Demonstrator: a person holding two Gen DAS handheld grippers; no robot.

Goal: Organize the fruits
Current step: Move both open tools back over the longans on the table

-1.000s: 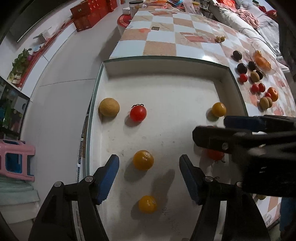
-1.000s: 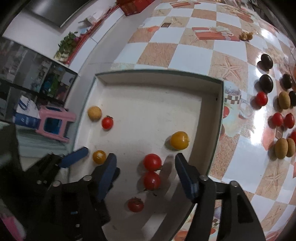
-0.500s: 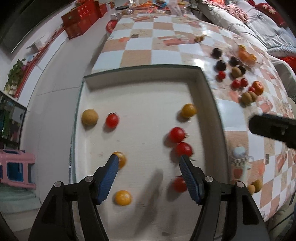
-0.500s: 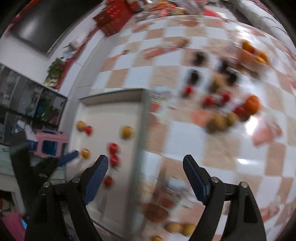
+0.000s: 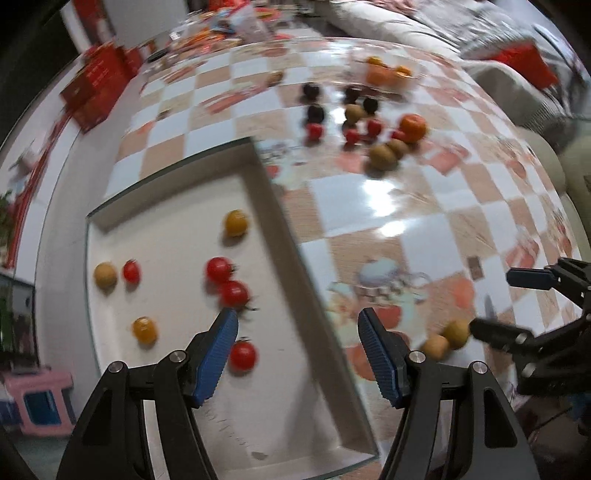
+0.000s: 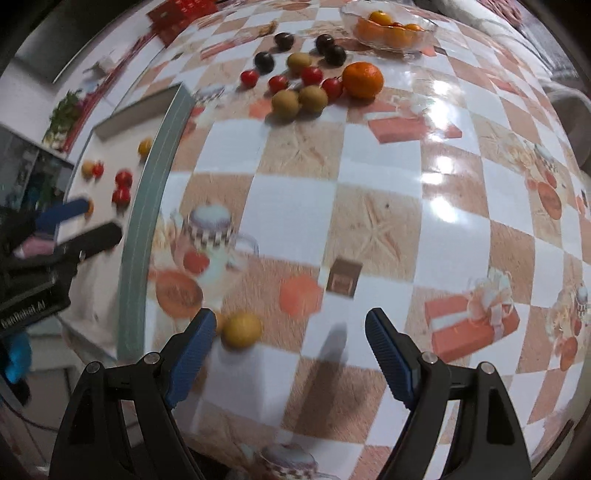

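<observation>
A white tray (image 5: 184, 206) holds red tomatoes (image 5: 233, 293), yellow tomatoes (image 5: 235, 222) and a tan fruit (image 5: 105, 275). My left gripper (image 5: 295, 350) is open and empty above the tray's right wall. My right gripper (image 6: 290, 354) is open and empty over the checkered tablecloth, with a yellow-tan fruit (image 6: 242, 328) just inside its left finger. It also shows in the left wrist view (image 5: 456, 332) beside another tan fruit (image 5: 436, 347). A cluster of loose fruit lies far back: an orange (image 6: 362, 79), tan fruits (image 6: 299, 99), red tomatoes (image 6: 312, 75) and dark plums (image 6: 264, 61).
A glass bowl of oranges (image 6: 388, 27) stands at the far back of the table. The tray's right wall (image 6: 147, 206) runs along the left in the right wrist view. Red boxes (image 5: 99, 88) sit on the floor beyond the table. A pink stool (image 5: 37, 402) stands low at left.
Both grippers have swung to the right, away from the tray's middle. The right gripper now hangs over the tablecloth near the yellow-tan fruit. The left gripper now straddles the tray's right wall.
</observation>
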